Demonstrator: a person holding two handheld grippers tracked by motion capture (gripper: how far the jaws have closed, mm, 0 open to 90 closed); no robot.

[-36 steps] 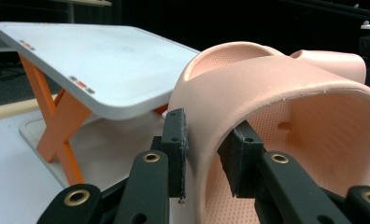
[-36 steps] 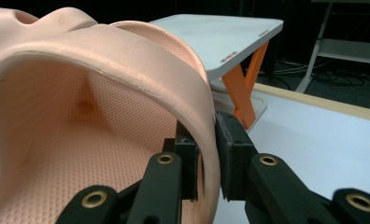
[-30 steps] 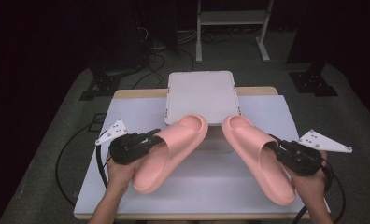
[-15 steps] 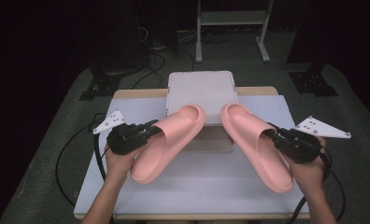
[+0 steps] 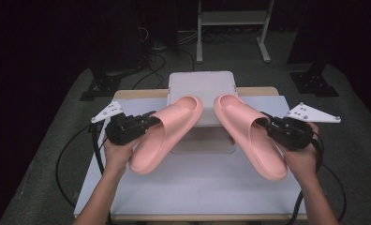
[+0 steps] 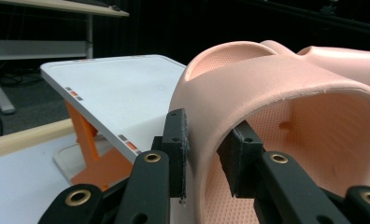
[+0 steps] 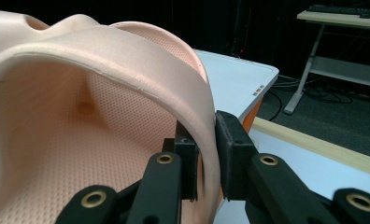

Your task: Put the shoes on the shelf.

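Observation:
Two pink foam slides hang above the table. My left gripper [image 5: 148, 121] is shut on the strap of the left slide [image 5: 167, 133], its black pads [image 6: 177, 140] clamping the strap's side wall [image 6: 206, 126]. My right gripper [image 5: 264, 123] is shut on the strap of the right slide [image 5: 249, 133]; its pads [image 7: 232, 140] pinch the strap's outer edge [image 7: 209, 135]. Both slides point their toes toward a white slanted stand [image 5: 200, 86] with orange supports [image 6: 87, 135] at the table's back middle.
A white mat covers the wooden table [image 5: 202, 187]. Black cables [image 5: 64, 159] trail off the left side. A grey rug [image 5: 43, 154] lies under the table, and a white desk frame [image 5: 230, 28] stands behind in the dark.
Both hands have lifted the slides off the mat and carried them away from the person, so the toes now overlap the white stand.

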